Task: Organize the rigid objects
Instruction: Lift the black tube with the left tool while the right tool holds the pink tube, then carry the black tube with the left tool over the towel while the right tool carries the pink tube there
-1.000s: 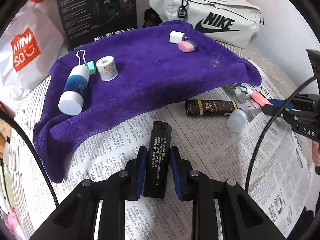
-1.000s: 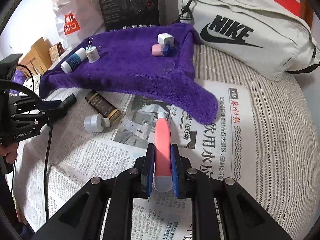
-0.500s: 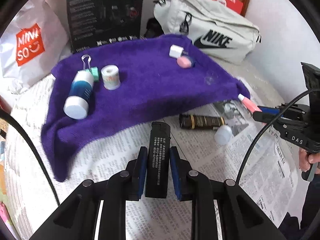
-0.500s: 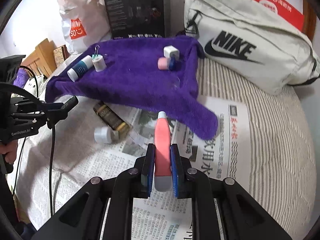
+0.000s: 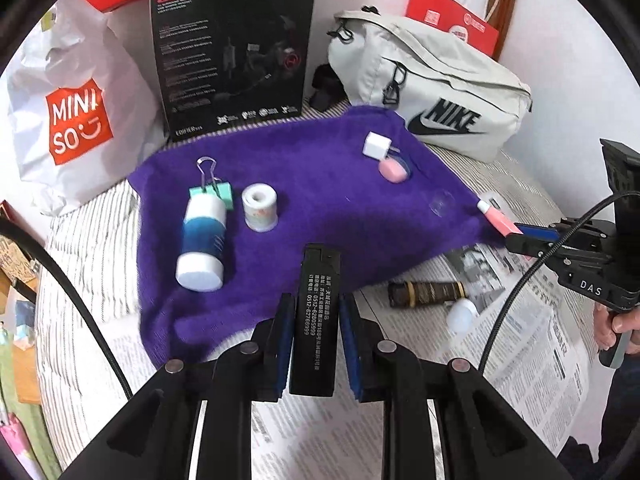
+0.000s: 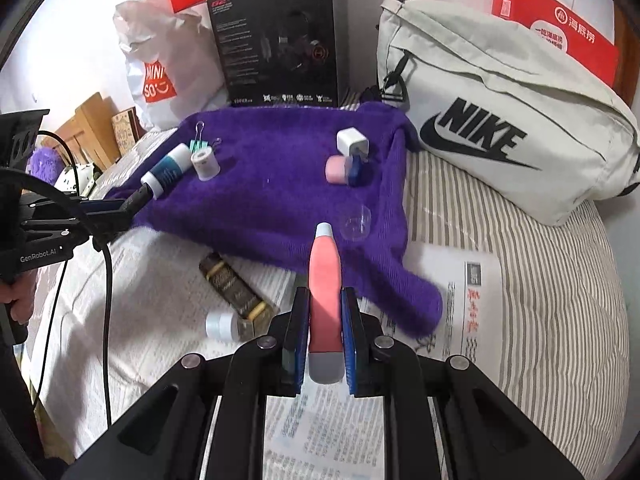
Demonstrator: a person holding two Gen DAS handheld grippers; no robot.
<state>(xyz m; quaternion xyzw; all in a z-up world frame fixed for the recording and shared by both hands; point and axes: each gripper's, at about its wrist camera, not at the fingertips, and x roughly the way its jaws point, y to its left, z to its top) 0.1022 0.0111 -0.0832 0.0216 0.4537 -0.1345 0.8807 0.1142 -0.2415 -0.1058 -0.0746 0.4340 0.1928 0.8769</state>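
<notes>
My left gripper (image 5: 314,320) is shut on a black lighter (image 5: 317,308), held in the air over the near edge of the purple towel (image 5: 320,184). My right gripper (image 6: 325,320) is shut on a pink tube (image 6: 325,280) with a grey cap, raised above the towel's (image 6: 280,184) front corner. On the towel lie a blue-and-white bottle (image 5: 202,240), a green binder clip (image 5: 212,188), a tape roll (image 5: 260,206), a white charger (image 5: 378,145), a pink case (image 5: 394,170) and a clear cup (image 6: 358,222). A brown bottle (image 6: 234,290) with a white cap lies on the newspaper (image 6: 332,432).
A grey Nike bag (image 6: 504,120), a black box (image 6: 280,40), a white Miniso bag (image 5: 72,112) and red bags (image 6: 556,28) line the back. Striped bedding (image 6: 540,300) lies to the right. A hand (image 5: 616,324) holds the right gripper's handle.
Both grippers have risen off the newspaper with their objects and moved toward the purple towel. The lighter and the pink tube stay clamped as before.
</notes>
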